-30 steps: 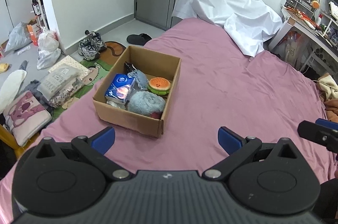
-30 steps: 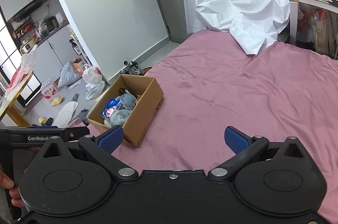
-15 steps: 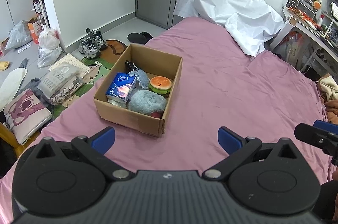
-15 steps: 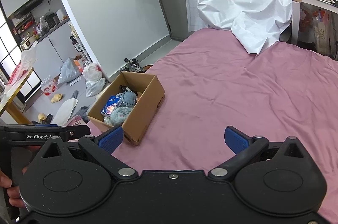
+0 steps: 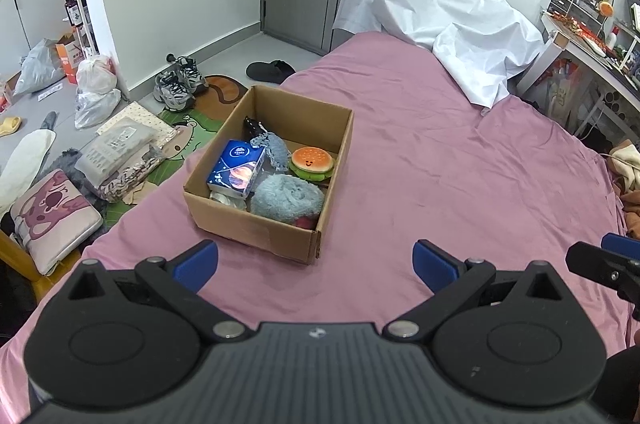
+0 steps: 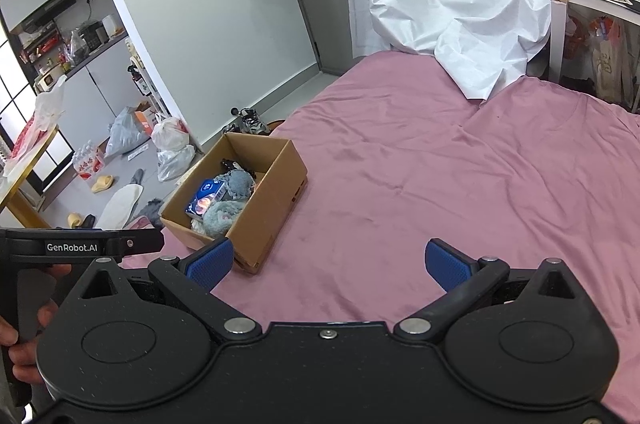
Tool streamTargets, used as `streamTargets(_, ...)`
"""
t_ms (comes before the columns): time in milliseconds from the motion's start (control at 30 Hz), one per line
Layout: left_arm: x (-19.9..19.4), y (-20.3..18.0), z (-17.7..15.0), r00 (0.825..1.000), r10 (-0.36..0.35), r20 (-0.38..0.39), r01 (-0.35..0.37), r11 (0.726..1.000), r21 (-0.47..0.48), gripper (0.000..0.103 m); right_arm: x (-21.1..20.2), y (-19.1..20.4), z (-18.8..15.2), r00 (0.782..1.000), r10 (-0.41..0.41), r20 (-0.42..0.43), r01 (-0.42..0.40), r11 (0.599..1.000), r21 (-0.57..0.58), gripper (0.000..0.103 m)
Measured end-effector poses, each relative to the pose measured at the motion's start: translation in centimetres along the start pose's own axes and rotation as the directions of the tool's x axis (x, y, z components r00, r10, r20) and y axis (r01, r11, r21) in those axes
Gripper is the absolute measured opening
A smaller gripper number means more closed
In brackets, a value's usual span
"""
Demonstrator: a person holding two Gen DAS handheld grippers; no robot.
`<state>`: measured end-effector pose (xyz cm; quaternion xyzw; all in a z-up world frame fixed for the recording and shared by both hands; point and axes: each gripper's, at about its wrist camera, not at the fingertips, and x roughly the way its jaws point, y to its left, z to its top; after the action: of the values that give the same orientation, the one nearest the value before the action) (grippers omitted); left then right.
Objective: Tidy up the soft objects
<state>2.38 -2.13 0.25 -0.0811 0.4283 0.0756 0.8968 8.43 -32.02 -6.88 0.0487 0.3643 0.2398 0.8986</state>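
A white sheet (image 5: pixel 432 20) is draped over something at the far end of the bed (image 5: pixel 440 164), and it spills down onto the pink cover. On the floor to the left of the bed lie a pair of sneakers (image 5: pixel 178 84), plastic bags (image 5: pixel 96 88) and a pink cushion (image 5: pixel 50 212); a cluttered worktop (image 5: pixel 592 44) stands on the right side. The pink cover between the tools and the cardboard box (image 5: pixel 256 228) is bare, with nothing in the way. The box sits near the left edge of the bed and holds the soft things: a burger plush (image 5: pixel 312 162), a fluffy blue-grey toy (image 5: pixel 286 198), a blue tissue pack (image 5: pixel 236 174) and a knitted blue piece (image 5: pixel 274 148). The left tool (image 5: pixel 315 262) is released, its blue pads wide apart above the cover, and it holds and touches nothing. The right tool (image 6: pixel 327 264) is released as well, spread wide and empty, to the right of the box. In the right wrist view a hand (image 6: pixel 20 348) grips the handle of the left tool.
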Motion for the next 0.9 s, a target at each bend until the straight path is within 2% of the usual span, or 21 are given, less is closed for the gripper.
streamTargets(900,0.00,-0.68,-0.30,0.999,-0.030,-0.027,0.031,0.999,0.025,0.103,0.45,0.05,-0.37,1.000,0.017,0.003,-0.017,1.000,0.002,0.103)
